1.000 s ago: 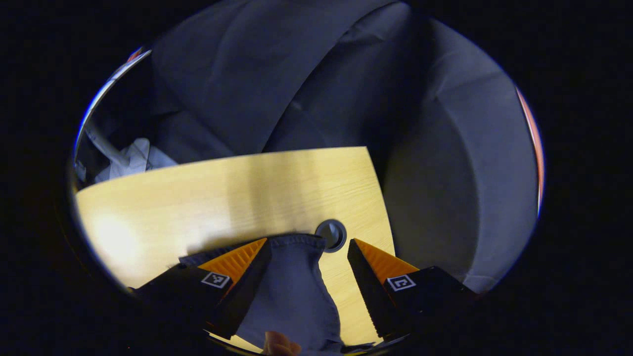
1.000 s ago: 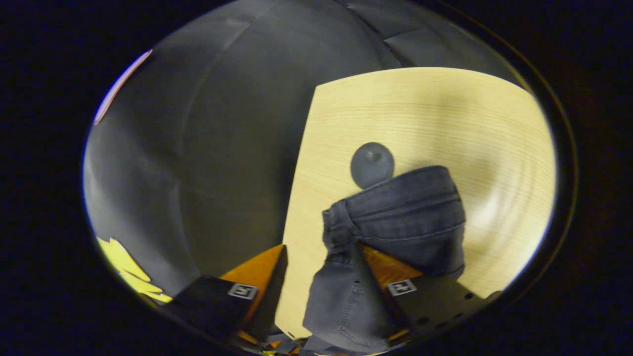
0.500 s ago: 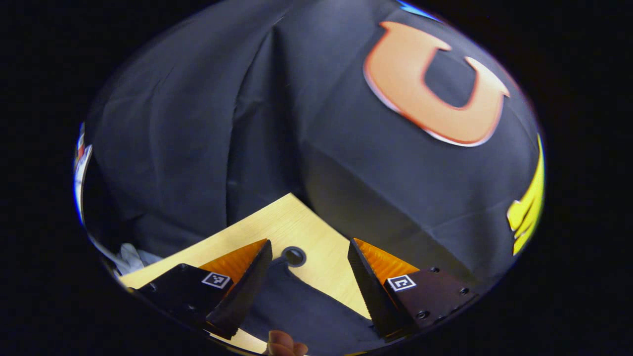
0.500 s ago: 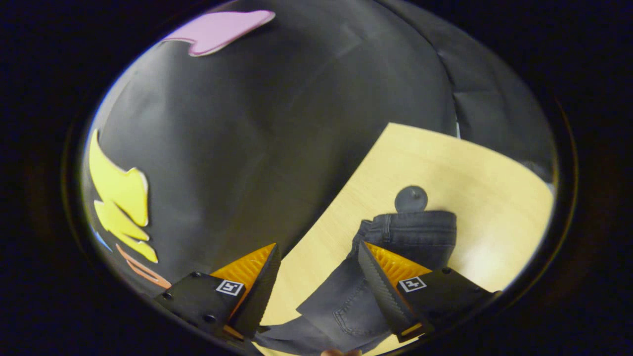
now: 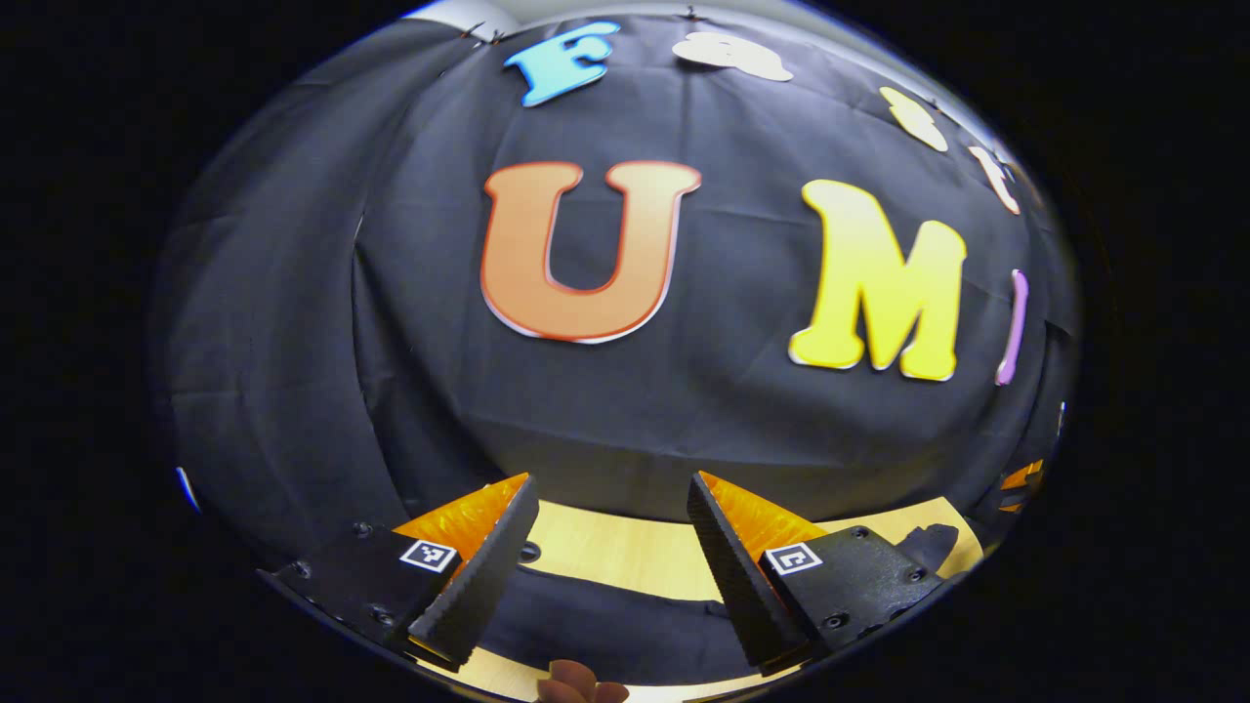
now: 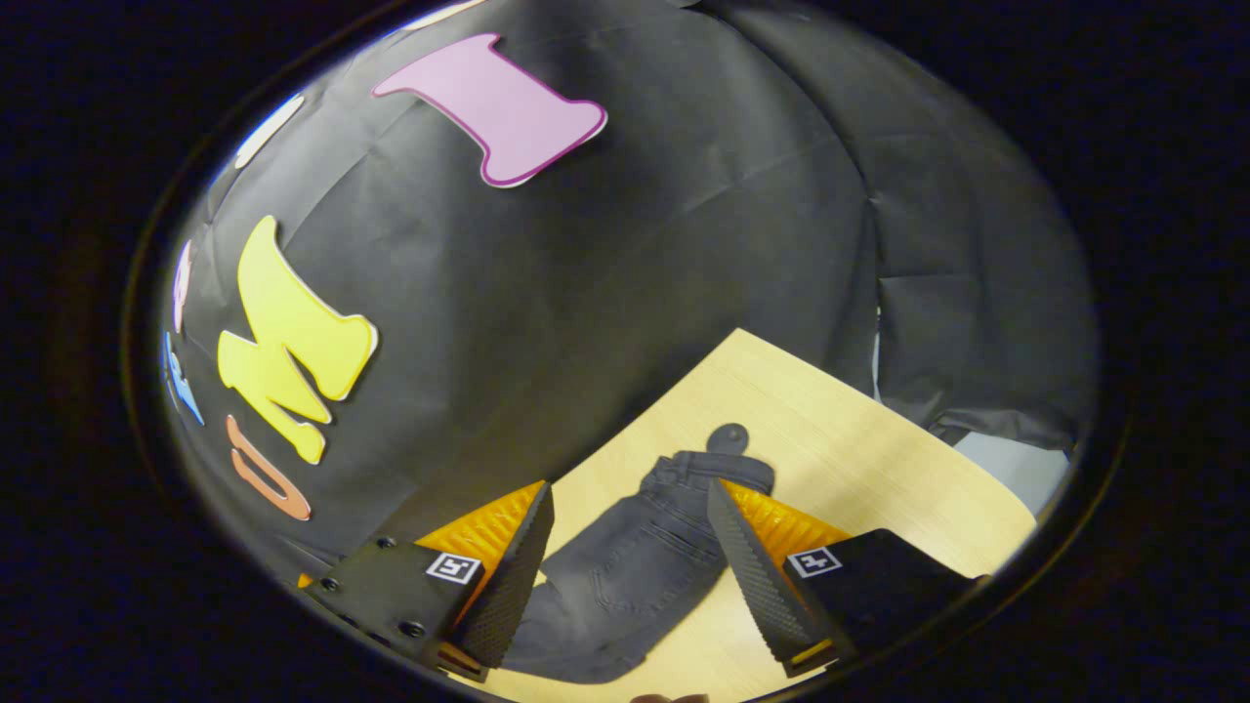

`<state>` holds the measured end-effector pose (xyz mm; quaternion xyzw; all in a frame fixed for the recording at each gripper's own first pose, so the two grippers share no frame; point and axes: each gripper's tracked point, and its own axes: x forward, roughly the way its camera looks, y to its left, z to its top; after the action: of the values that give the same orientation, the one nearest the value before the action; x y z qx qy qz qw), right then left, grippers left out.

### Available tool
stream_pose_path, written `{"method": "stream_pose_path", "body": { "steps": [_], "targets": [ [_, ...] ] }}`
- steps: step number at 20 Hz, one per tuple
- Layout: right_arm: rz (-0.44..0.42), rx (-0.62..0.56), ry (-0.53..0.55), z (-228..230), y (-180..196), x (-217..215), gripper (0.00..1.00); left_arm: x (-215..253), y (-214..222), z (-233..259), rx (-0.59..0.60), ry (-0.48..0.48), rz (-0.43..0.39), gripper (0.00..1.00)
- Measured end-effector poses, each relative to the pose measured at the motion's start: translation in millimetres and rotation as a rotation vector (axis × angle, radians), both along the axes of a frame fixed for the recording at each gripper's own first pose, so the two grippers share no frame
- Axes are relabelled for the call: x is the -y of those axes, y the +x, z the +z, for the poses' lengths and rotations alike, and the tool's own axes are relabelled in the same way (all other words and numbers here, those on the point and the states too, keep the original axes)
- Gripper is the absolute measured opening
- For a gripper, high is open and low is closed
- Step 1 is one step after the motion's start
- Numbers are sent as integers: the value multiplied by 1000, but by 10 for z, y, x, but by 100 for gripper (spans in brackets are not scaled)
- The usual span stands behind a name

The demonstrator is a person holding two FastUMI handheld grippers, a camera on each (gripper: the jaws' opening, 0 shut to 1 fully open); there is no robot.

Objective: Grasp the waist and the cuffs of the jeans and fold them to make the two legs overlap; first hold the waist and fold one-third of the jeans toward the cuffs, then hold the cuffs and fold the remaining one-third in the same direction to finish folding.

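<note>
Dark jeans flat on the bench, both claws spread and empty

Denim, dark grey, is the landmark. In the right gripper view the jeans (image 6: 635, 576) lie flat on the pale wood bench (image 6: 859, 469). Nearest the camera, the right claw (image 6: 631, 557) hangs above them with its fingers spread wide, and nothing is held between them. The cloth shows through the gap, apart from both fingers. The seat with its pocket lies closest, and the waistband runs away toward the far end.

Just beyond the waistband a round grey cap (image 6: 728, 437) sits in the bench, touching or nearly touching the denim edge. Behind that the bench ends at the black booth wall (image 6: 635, 254).

In the left gripper view the left claw (image 5: 610, 547) is likewise spread and empty. A dark band of the jeans (image 5: 605, 620) lies across the bench (image 5: 625, 552) below it. A fingertip (image 5: 576, 683) shows at the very bottom edge, nearer than the denim. Past the jeans, bare wood runs to the wall.
</note>
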<state>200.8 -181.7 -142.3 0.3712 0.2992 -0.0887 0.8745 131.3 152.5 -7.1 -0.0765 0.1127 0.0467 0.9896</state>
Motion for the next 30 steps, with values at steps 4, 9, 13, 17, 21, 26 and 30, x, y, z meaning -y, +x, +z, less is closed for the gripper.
{"method": "stream_pose_path", "body": {
  "steps": [4,9,13,17,21,26,30],
  "targets": [
    [-68,-78,124,-339,-311,156,98,40,-225,65,49,37,-57,99],
    [-135,-213,252,-960,-292,198,99,279,-472,160,92,119,-135,99],
    [-158,-258,311,-1318,-24,104,98,468,-567,213,89,63,-178,98],
    [-159,-265,332,-1449,213,-20,98,627,-637,258,87,16,-201,99],
    [-163,-274,329,-1568,309,-81,98,621,-658,309,100,24,-198,99],
    [-188,-283,351,-1715,387,-147,90,638,-762,317,92,25,-186,98],
    [-201,-283,350,-1751,368,-172,58,587,-781,286,74,35,-174,98]
  ]
}}
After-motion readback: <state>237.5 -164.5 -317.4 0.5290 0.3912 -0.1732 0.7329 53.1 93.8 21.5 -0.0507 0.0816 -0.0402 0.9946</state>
